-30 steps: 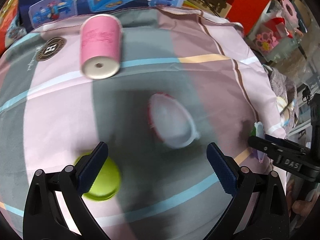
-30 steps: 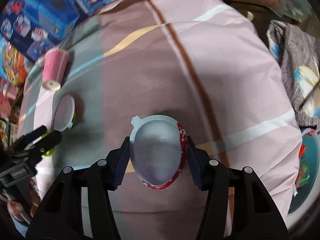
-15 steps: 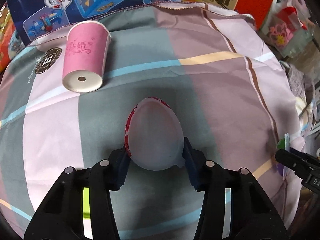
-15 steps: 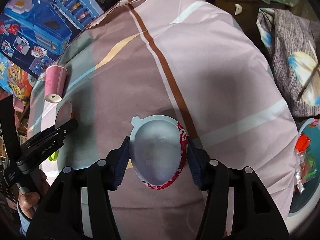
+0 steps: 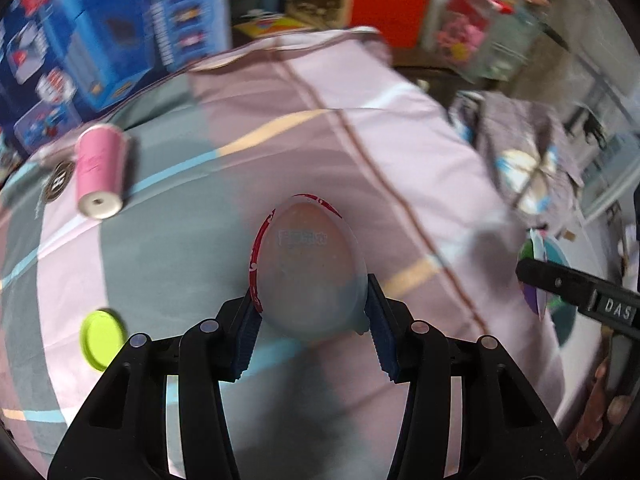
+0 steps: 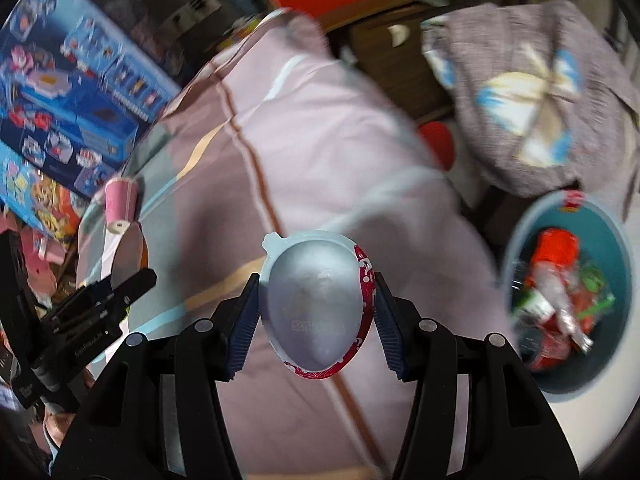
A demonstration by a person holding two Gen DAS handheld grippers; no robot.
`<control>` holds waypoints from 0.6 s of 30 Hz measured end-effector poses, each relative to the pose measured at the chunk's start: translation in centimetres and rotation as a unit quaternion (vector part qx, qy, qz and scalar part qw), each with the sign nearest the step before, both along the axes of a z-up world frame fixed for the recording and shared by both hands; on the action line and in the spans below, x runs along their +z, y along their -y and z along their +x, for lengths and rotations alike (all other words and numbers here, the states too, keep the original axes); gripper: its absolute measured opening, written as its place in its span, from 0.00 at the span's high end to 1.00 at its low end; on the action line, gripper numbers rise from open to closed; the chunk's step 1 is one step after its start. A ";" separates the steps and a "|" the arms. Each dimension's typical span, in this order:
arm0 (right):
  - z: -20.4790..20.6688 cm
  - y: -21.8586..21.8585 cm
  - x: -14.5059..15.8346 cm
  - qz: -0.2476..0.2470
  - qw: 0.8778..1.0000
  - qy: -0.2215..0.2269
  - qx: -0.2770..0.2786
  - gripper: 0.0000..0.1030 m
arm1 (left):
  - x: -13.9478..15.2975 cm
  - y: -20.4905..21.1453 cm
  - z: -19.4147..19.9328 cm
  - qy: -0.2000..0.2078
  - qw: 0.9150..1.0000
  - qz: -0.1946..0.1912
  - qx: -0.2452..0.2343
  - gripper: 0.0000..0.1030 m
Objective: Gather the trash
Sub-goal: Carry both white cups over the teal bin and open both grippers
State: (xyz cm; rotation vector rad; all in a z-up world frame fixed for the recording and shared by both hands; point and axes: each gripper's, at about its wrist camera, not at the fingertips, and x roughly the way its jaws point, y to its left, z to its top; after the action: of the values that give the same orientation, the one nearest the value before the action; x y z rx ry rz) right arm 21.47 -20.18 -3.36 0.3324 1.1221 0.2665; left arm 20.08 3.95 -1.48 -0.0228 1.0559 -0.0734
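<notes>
My left gripper (image 5: 312,316) is shut on an egg-shaped plastic shell half (image 5: 308,268) with a red rim, held above the bed. My right gripper (image 6: 316,316) is shut on a second egg-shaped shell half (image 6: 316,304), also red-rimmed, held above the bed's right edge. A pink paper cup (image 5: 98,172) lies on its side at the far left of the bed; it also shows in the right wrist view (image 6: 119,208). A lime green lid (image 5: 102,338) lies flat on the bedsheet at the near left. A teal bin (image 6: 568,296) holding several pieces of trash stands on the floor to the right.
The bed has a pink, grey and striped sheet (image 5: 380,152). Blue toy boxes (image 5: 100,32) line the far left edge. A grey patterned cloth (image 6: 532,92) is heaped beyond the bed's right side. The right gripper shows at the left wrist view's right edge (image 5: 576,292).
My left gripper closed on the shell half that lay on the sheet and lifted it. Both grippers swung to the right, bringing the teal bin into the right wrist view.
</notes>
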 end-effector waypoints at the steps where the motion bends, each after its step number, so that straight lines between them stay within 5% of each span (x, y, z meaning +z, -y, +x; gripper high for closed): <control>1: -0.4 1.2 0.3 0.002 1.000 0.003 -0.007 0.50 | 0.1 1.2 -0.1 0.000 1.000 0.000 -0.009 0.51; 18: -8.9 20.2 0.4 0.049 0.987 0.031 -0.150 0.50 | -0.5 20.2 -3.6 -0.017 0.986 0.020 -0.166 0.51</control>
State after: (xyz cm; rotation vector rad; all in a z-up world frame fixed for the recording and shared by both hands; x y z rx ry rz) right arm 12.59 -40.35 -2.98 0.5710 0.9849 0.0659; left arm 16.50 -16.21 -2.00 0.1896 1.0873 -0.3547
